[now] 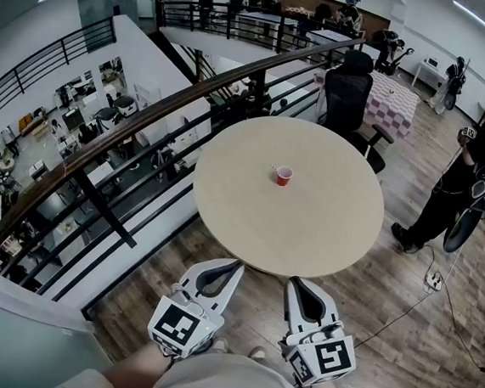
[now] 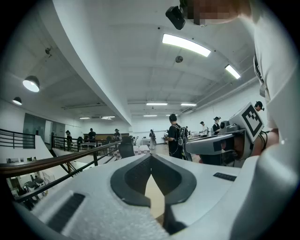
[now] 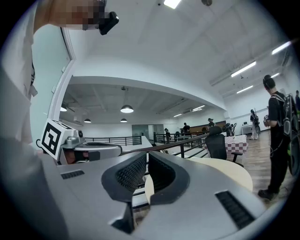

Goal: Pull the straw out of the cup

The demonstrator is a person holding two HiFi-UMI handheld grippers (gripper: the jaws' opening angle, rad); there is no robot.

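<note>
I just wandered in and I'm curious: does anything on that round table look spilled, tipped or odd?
Nothing stands out. The red cup appears to stand upright near the middle of the round table, with no spill showing around it. It is too small to judge finer damage.

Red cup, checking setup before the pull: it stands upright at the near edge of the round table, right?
No. The red cup stands upright near the middle of the round table, as the head view shows.
</note>
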